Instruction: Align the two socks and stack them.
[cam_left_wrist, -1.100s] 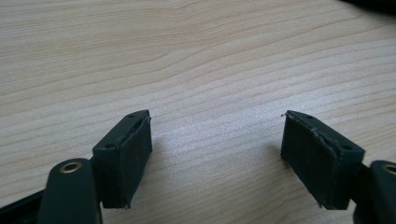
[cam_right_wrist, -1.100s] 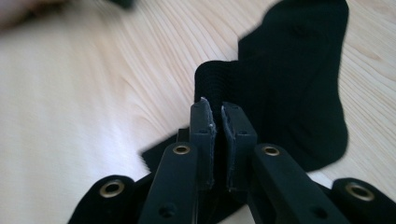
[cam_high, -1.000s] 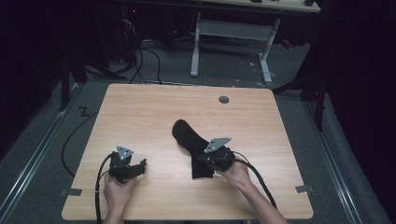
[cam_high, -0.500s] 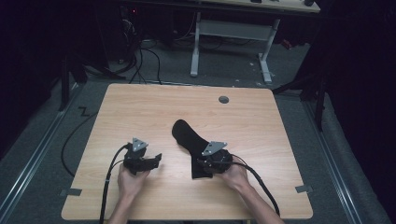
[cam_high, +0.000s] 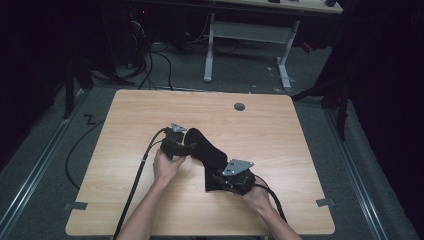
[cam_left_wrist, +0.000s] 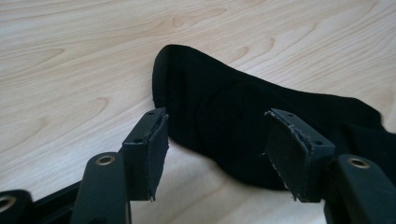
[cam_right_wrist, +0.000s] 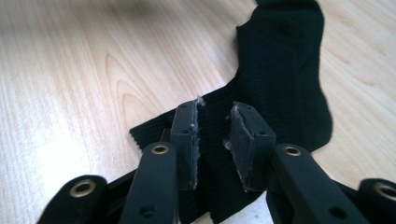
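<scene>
A black sock (cam_high: 206, 151) lies flat on the wooden table (cam_high: 280, 145), toe toward the far left, cuff toward the near right. My left gripper (cam_high: 193, 148) is at the toe end, open, its two pads straddling the toe edge (cam_left_wrist: 224, 107) just above the wood. Its fingertips (cam_left_wrist: 154, 140) touch nothing that I can see. My right gripper (cam_high: 217, 180) sits on the ribbed cuff (cam_right_wrist: 285, 79), jaws drawn close with cuff fabric between the pads (cam_right_wrist: 187, 126). A hand holds each gripper from the near edge.
A round grommet hole (cam_high: 239, 106) is in the far middle of the table. Tape marks sit at the near left (cam_high: 75, 205) and near right (cam_high: 325, 202) corners. Each gripper's cable (cam_high: 137, 180) trails back off the near edge. A white desk frame (cam_high: 245, 35) stands beyond.
My left gripper has moved from the near left of the table up and right to the sock's toe. The right gripper has stayed on the cuff.
</scene>
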